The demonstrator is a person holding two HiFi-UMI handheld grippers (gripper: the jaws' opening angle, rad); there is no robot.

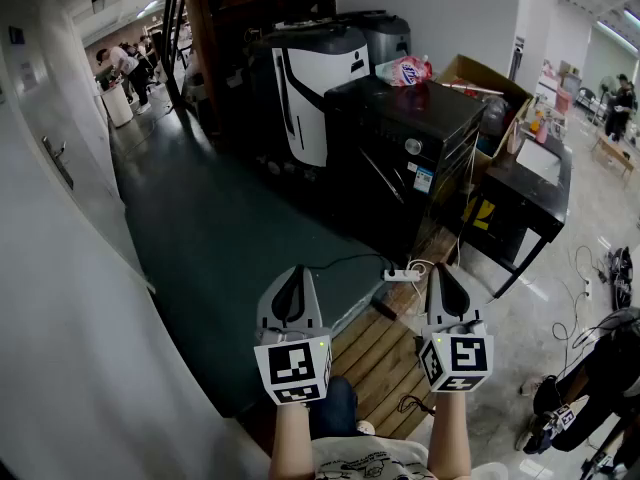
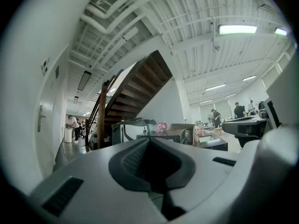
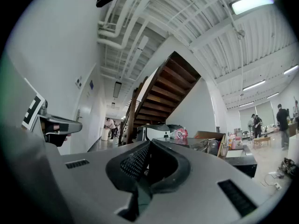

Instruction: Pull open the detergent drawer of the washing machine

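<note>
1. Boxy black washing machine (image 1: 400, 138): glossy, smooth casing;
2. Brown slatted wooden platform (image 1: 372, 353): matt, grainy boards;
3. Dark green floor (image 1: 220, 238): smooth, with a faint sheen;
4. Open tan cardboard box (image 1: 490, 76): dull paperboard;
5. Pale grey left gripper (image 1: 293, 278): matt plastic shell, ribbed dark pads (image 2: 133, 158).

The left gripper (image 2: 149, 143), fingers (image 2: 128, 160) together and empty, faces a wooden staircase (image 2: 140, 90).

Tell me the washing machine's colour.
Black: the washing machine shows best in the head view.
</note>
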